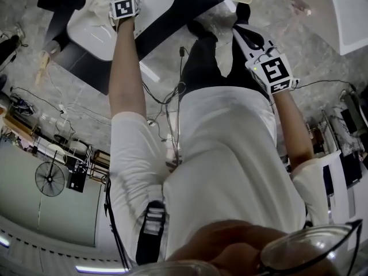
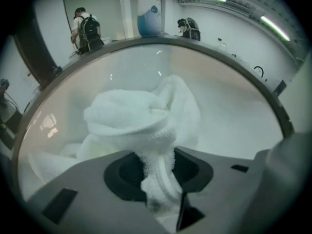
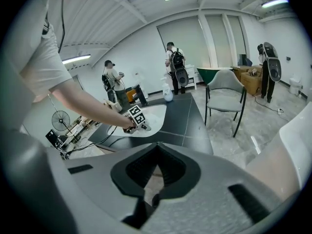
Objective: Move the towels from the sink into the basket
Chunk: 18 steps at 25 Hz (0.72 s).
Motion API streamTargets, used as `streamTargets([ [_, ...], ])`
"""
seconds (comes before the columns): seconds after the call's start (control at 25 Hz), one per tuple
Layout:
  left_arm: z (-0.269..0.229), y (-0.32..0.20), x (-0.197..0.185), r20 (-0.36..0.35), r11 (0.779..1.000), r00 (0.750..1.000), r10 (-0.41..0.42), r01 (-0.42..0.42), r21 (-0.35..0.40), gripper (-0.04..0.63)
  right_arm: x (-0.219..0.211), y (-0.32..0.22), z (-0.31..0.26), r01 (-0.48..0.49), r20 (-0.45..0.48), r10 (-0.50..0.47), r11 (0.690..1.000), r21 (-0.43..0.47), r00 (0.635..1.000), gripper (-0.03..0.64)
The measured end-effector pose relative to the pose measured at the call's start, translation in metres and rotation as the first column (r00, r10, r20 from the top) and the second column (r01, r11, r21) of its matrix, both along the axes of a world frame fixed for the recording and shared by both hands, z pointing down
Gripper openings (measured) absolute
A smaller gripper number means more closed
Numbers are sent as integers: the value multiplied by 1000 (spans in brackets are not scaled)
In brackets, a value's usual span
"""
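My left gripper (image 2: 157, 154) points steeply down into the white sink (image 2: 234, 116). Its jaws are clamped on a fold of a white towel (image 2: 141, 116). The cloth is pinched between the two dark pads and bunches up in a soft heap just beyond them. The towel is inside the basin, and more white cloth (image 2: 44, 161) lies low at the left; I cannot tell whether it is a second towel.

The sink's curved rim arcs all around the gripper, close on every side but open above. A bottle with blue liquid (image 2: 148, 9) stands upright at the far rim.

My right gripper (image 3: 156, 147) is well apart from the sink, out over the pale stone floor (image 3: 253, 130) and tilted downward. Its jaw tips meet and there is nothing between them.

From the right gripper view, the sink is set into a dark countertop (image 3: 183, 116) whose straight edge runs along open floor. A grey chair (image 3: 224, 99) stands on that floor, clear of the counter. Two people with backpacks (image 3: 174, 67) stand beyond the counter's far end. A smooth white surface (image 3: 292, 150) sits close at the lower right; I cannot tell what it is.
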<state>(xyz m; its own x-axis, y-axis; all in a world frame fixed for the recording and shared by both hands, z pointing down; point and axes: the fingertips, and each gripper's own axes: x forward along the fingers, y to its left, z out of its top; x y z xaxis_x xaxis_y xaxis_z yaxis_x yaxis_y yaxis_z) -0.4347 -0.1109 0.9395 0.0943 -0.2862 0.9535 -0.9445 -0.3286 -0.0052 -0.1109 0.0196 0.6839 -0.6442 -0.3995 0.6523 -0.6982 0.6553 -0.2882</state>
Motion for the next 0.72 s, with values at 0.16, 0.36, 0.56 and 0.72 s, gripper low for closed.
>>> streamTargets([
  [0.16, -40, 23, 15, -26, 999, 999, -18, 19, 37, 124, 16, -4, -29, 1, 4, -1, 999, 41, 1000, -3],
  [0.36, -103, 46, 30, -47, 993, 999, -25, 30, 110, 123, 35, -9, -62, 18, 16, -19, 996, 85, 1000, -3],
  [0.56, -181, 63, 44, -64, 979, 996, -69, 80, 188, 123, 48, -13, -99, 67, 13, -70, 988, 137, 997, -3],
  [0.72, -236, 74, 62, -82, 962, 994, -76, 95, 255, 121, 62, -11, -127, 72, 21, -77, 983, 168, 997, -3],
])
